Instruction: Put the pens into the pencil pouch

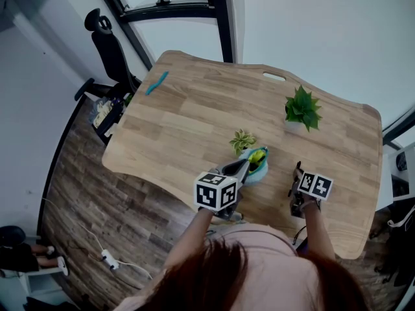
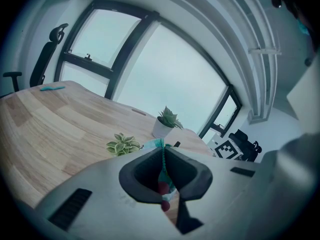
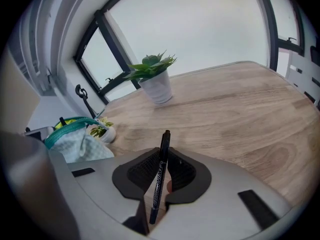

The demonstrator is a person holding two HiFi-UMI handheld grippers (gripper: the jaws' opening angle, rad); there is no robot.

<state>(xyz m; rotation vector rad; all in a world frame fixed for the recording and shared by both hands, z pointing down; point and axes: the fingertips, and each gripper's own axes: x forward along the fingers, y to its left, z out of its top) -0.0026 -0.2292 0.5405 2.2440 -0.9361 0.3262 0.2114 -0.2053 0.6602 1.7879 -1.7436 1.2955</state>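
My right gripper (image 3: 163, 154) is pinched narrow on a black pen (image 3: 160, 176), which stands almost upright between the pads with its top end poking above them. My left gripper (image 2: 163, 159) is squeezed nearly together on the teal zip edge of the pencil pouch (image 2: 152, 145), holding its mouth open. The pouch is near the front edge of the table (image 1: 194, 115), just to the left of my right gripper and close to the small variegated plant (image 1: 242, 140). I judge the job partly done: something yellow-green (image 1: 257, 155) and a dark tip (image 3: 62, 120) stick out of the pouch, though I cannot count what is inside. The pen I hold is not yet in. Well apart, at the far left corner, lies one teal pen-like thing (image 1: 156, 83), untouched, so that likely remains too. Counted: two grippers, one pouch, one black pen in hold, one teal item far off, and two potted plants, the small one and a larger green plant (image 1: 302, 107).
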